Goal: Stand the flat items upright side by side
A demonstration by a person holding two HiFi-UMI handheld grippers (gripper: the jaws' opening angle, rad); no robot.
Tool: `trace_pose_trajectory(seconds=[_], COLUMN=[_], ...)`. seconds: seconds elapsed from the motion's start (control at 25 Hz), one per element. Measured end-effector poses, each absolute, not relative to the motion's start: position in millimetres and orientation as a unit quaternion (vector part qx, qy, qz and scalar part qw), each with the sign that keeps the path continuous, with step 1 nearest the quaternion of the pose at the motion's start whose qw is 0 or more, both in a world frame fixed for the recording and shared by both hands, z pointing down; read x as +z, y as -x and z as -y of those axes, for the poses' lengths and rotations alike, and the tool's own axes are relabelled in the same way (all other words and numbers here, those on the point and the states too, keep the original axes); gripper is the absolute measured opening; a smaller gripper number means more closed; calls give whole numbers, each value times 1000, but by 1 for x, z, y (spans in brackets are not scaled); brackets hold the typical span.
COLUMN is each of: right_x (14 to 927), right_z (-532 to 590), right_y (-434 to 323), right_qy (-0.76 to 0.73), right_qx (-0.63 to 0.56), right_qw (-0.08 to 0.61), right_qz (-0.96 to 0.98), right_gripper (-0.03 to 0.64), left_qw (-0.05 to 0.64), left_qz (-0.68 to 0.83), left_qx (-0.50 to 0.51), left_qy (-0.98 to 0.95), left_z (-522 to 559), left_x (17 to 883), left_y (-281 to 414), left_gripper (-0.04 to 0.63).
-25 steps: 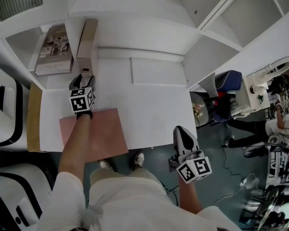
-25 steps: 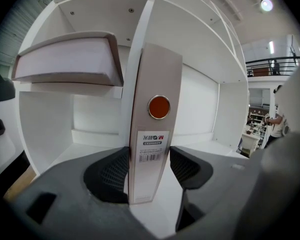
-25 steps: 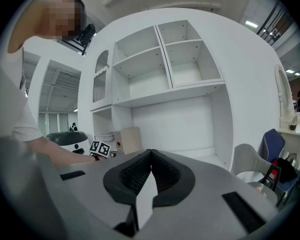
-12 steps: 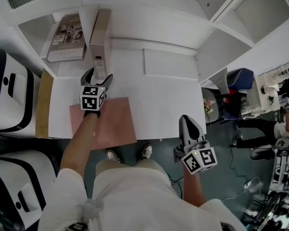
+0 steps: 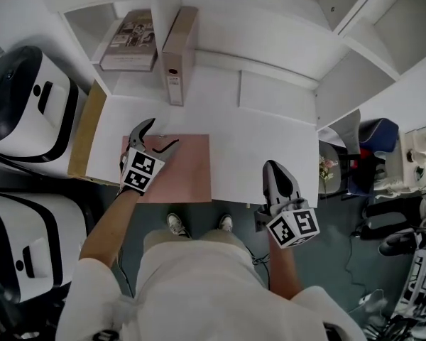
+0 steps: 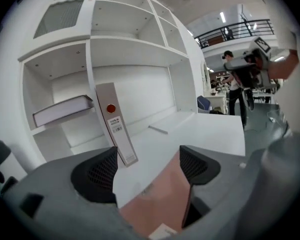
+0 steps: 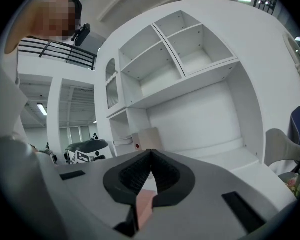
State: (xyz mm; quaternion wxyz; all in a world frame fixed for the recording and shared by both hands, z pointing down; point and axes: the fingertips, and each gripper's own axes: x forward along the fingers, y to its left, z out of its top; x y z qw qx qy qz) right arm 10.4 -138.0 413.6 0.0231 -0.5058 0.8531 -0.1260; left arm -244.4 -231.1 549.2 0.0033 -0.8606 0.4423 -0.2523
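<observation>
Flat items are only partly sorted. The left gripper (image 5: pixel 160 135), jaws wide and just opened, grips nothing and hangs over the pink flat rectangular folder (image 5: pixel 188 165) lying on the white desk (image 5: pixel 270 141). Beyond it, a beige cardboard lever-arch binder (image 5: pixel 176 55) already stands upright, and a pale book (image 5: pixel 131 40) lies flat in the shelf compartment beside it. The right gripper (image 5: pixel 275 169) is clenched and empty at the desk's front edge.
</observation>
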Motion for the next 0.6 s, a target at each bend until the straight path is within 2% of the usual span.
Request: trace_pose_trajectory(seconds=[0.24,0.6], right_x=[422,427], right_z=[147,156], right_y=[-22,-15], right_qy=[466,392], right_qx=[-144,-153], right_qw=[27,12], right_qz=[-873,-907], right_gripper=[3,3], left_qw=[37,89], left_qz=[-427,-365], left_qx=[-331,-422], left_qy=[841,825], left_z=[168,88], left_x=[578,601], left_y=[251,219], left_gripper=[404,433])
